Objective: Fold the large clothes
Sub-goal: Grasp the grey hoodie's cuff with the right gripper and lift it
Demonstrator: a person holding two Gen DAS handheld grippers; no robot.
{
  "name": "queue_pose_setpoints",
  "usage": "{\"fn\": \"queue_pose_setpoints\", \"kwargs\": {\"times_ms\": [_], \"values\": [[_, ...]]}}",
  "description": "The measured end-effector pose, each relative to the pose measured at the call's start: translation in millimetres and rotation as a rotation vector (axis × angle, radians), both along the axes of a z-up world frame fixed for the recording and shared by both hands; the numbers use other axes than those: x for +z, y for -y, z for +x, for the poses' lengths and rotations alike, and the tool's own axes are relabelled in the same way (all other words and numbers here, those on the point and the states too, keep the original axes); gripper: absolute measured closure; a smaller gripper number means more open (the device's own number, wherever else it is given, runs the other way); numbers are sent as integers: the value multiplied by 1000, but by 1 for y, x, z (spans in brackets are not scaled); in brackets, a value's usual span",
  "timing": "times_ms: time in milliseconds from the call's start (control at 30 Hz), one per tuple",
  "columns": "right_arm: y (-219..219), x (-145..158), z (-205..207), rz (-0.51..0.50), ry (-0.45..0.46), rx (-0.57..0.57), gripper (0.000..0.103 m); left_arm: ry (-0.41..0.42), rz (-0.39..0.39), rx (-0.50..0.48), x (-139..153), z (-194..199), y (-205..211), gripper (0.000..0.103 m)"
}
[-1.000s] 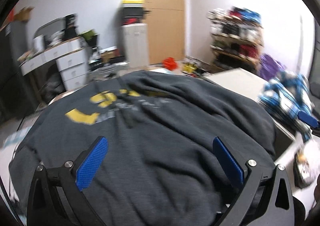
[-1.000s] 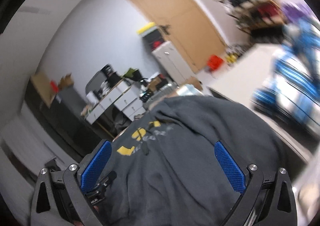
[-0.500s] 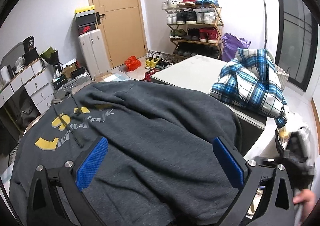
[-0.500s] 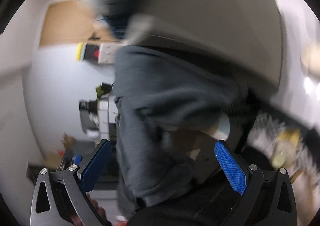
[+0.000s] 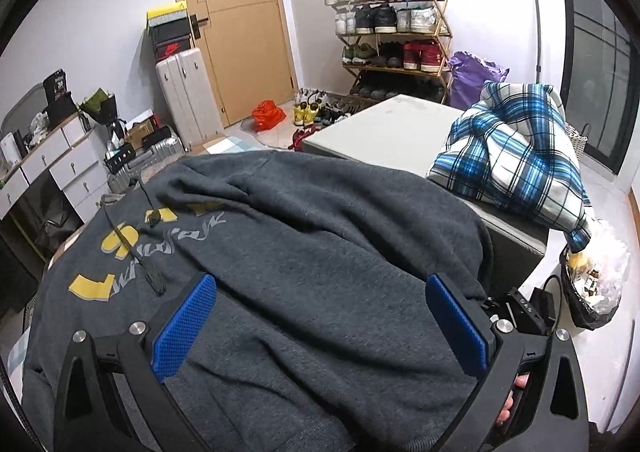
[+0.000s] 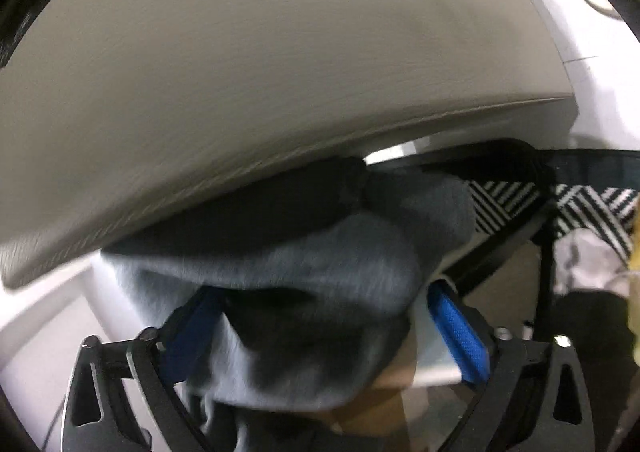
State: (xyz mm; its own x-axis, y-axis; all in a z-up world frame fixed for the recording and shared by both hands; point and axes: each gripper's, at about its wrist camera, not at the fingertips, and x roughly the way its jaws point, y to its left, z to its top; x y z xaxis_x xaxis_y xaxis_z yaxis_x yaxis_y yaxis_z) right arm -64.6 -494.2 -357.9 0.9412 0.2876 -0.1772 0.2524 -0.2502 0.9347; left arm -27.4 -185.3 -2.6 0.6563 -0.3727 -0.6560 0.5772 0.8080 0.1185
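Sweatshirt: a dark grey hooded sweatshirt [image 5: 304, 252] with yellow and grey lettering lies spread across the lower and middle of my left view, its drawcord trailing over the print at left.
Left fingers: my left gripper [image 5: 320, 328] hangs over the sweatshirt, blue pads spread wide, nothing pinched between them.
Right fingers: my right gripper [image 6: 320, 336] sits at the bottom of a blurred view, its jaws closing; a hanging fold of the grey sweatshirt [image 6: 288, 276] bunches between the pads, not yet pressed.
Counter: the pale counter [image 5: 384, 128] runs from centre to right, its edge arching over the top of my right view.
Background: a blue plaid garment [image 5: 516, 148] is heaped at right on the counter; a shoe rack [image 5: 394, 24] stands by the wooden door [image 5: 236, 24].
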Motion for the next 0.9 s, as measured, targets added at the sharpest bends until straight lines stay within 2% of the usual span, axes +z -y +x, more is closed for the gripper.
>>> {"fn": "queue_pose_setpoints", "kwargs": {"times_ms": [33, 67, 133, 167, 233, 267, 367, 467, 600, 633, 700, 767, 900], "values": [[-5, -5, -1, 8, -2, 1, 18, -3, 3, 2, -1, 1, 1, 1], [-4, -6, 3, 18, 23, 6, 33, -7, 6, 3, -2, 2, 1, 1], [-6, -3, 5, 3, 63, 20, 46, -8, 9, 8, -3, 4, 3, 1], [-8, -3, 6, 4, 82, 20, 59, -11, 13, 10, -5, 6, 5, 1], [-7, 0, 8, -5, 99, 26, 75, -18, 15, 13, -5, 8, 7, 1], [-6, 4, 7, -18, 112, 21, 88, -21, 16, 13, -6, 8, 8, 1], [-5, 20, -2, -98, 113, 12, 93, -14, 27, 8, -5, 8, 12, 1], [-6, 40, -13, -193, 93, -8, 94, -4, 47, -2, -6, 6, 17, 1], [-6, 97, -48, -400, 98, -49, 94, 5, 51, -7, -4, 5, 17, 1], [-12, 102, -51, -446, 110, -57, 94, 7, 50, -7, -3, 6, 18, 1], [-17, 129, -65, -554, 140, -83, 94, 9, 50, -8, -2, 7, 18, 1], [-22, 167, -75, -675, 187, -104, 94, 14, 55, -11, -1, 8, 21, 1], [-18, 228, -67, -824, 268, -117, 94, 22, 74, -22, -2, 13, 25, 1]]}}
